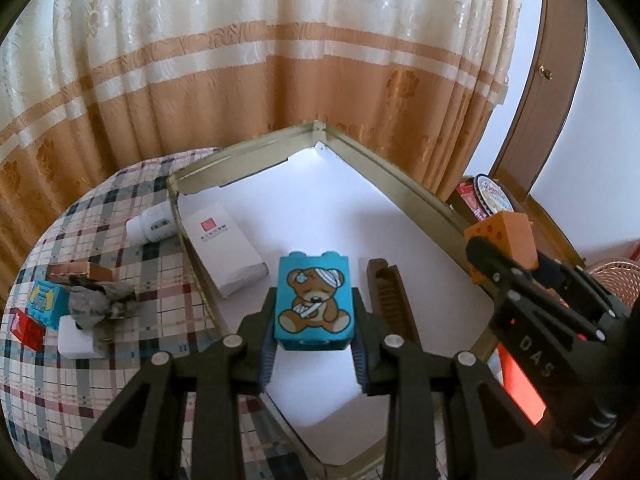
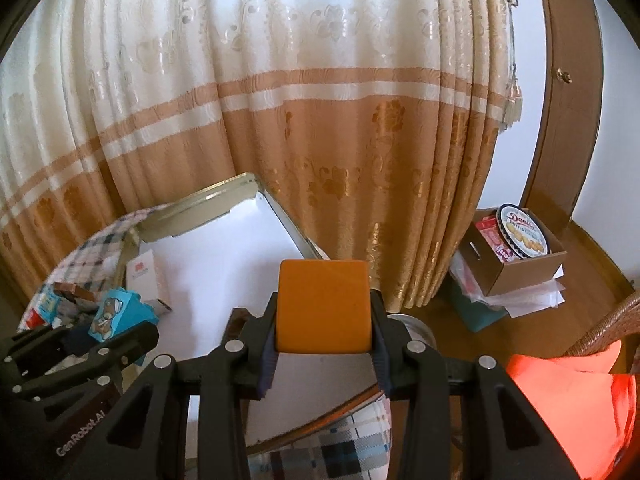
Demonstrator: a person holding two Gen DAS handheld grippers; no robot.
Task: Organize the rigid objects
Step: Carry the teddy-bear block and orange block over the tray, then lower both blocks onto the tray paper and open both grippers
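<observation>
My left gripper (image 1: pixel 314 320) is shut on a teal block with a bandaged bear picture (image 1: pixel 314 300), held above the white floor of a gold-rimmed tray (image 1: pixel 400 196). In the tray lie a white box (image 1: pixel 224 248) and a brown comb-like piece (image 1: pixel 394 300). My right gripper (image 2: pixel 323 332) is shut on an orange cube (image 2: pixel 323 306), held over the tray's right edge. That cube also shows in the left wrist view (image 1: pixel 506 244), and the teal block also shows in the right wrist view (image 2: pixel 116 318).
On the plaid cloth (image 1: pixel 132 360) left of the tray lie a white bottle (image 1: pixel 150 226), a brown block (image 1: pixel 82 270), a blue box (image 1: pixel 44 302), a red block (image 1: pixel 26 326), a white block (image 1: pixel 78 336) and a grey bird figure (image 1: pixel 100 300). A cardboard box with a cookie tin (image 2: pixel 522 236) sits on the floor by the curtain.
</observation>
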